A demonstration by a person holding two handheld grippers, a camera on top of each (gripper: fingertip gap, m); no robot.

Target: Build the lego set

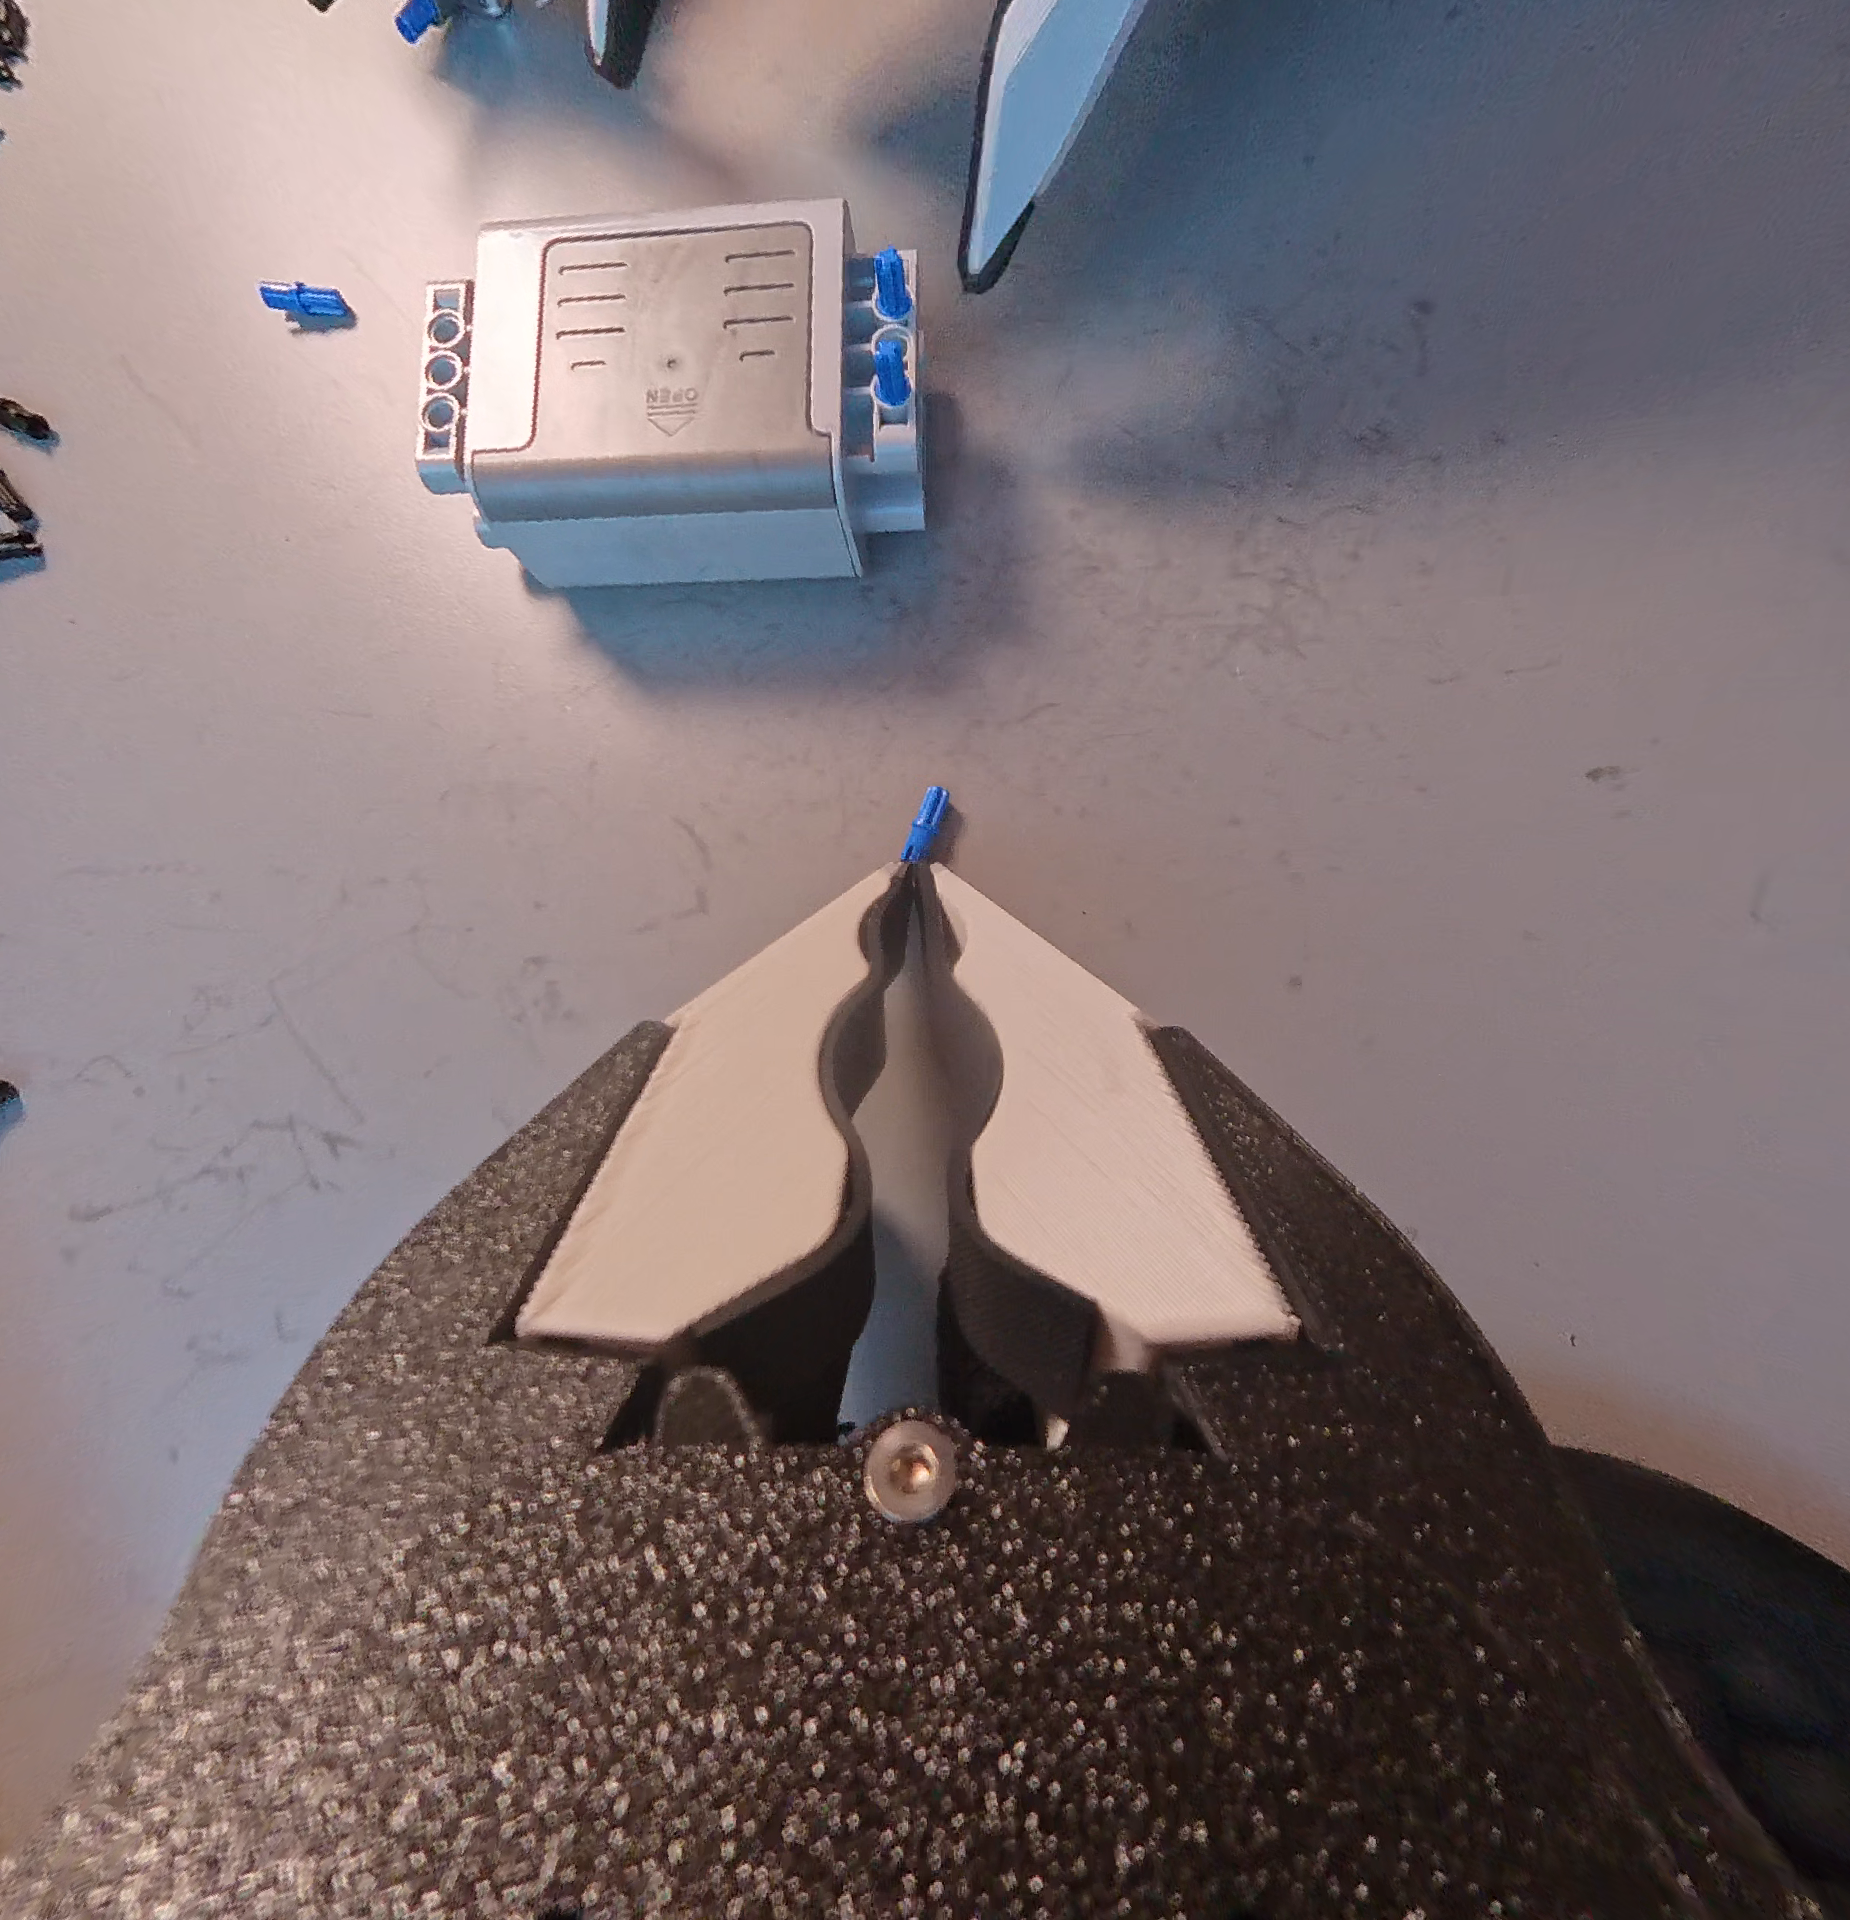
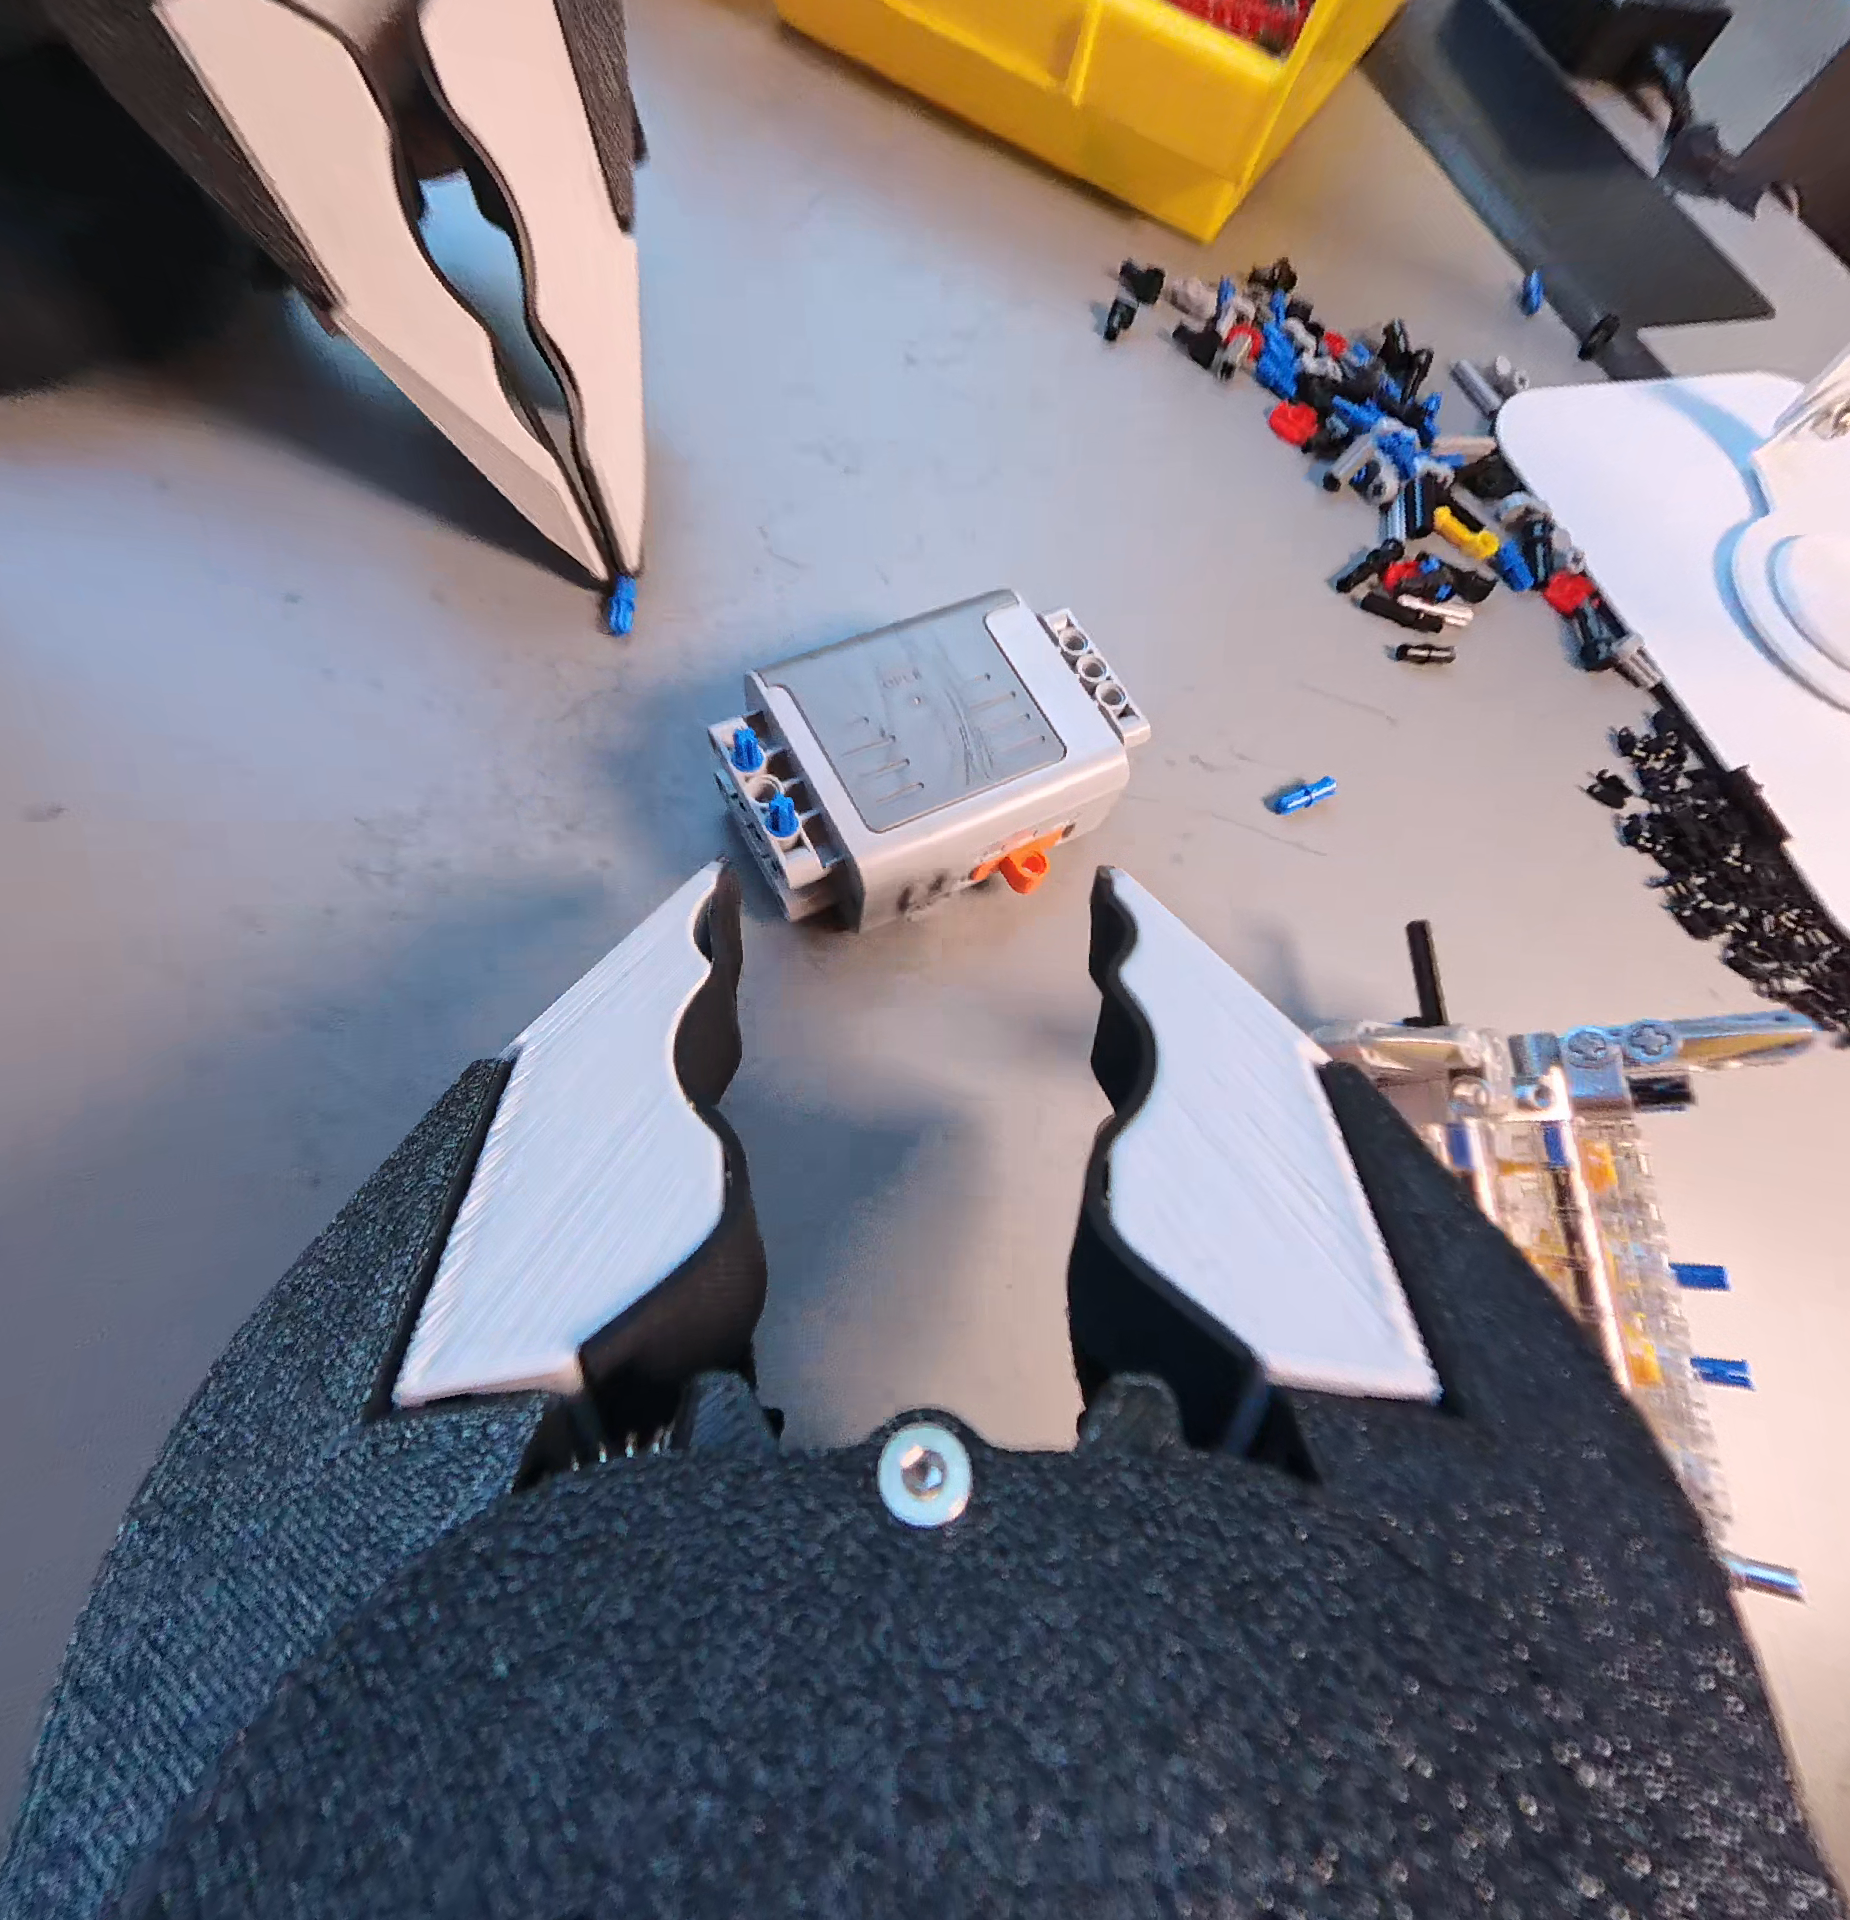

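My left gripper (image 1: 913, 868) is shut on a small blue pin (image 1: 925, 821), which sticks out past the fingertips just above the grey table (image 1: 1316, 727). The right wrist view shows the same gripper (image 2: 617, 574) at upper left with the blue pin (image 2: 620, 608) at its tips. A grey battery box (image 1: 661, 384) lies ahead with two blue pins (image 1: 890, 327) in its side holes. In the right wrist view the box (image 2: 931, 748) lies just beyond my right gripper (image 2: 913, 888), which is open and holds nothing. An orange switch (image 2: 1025, 871) faces it.
A loose blue pin (image 2: 1303, 795) lies right of the box; it also shows in the left wrist view (image 1: 303, 299). A pile of small mixed parts (image 2: 1399, 447), black pins (image 2: 1731, 852), a yellow bin (image 2: 1108, 83), a white lamp base (image 2: 1679, 540) and a built assembly (image 2: 1565, 1195) lie to the right. The grippers' ends are close to 12 cm from one another.
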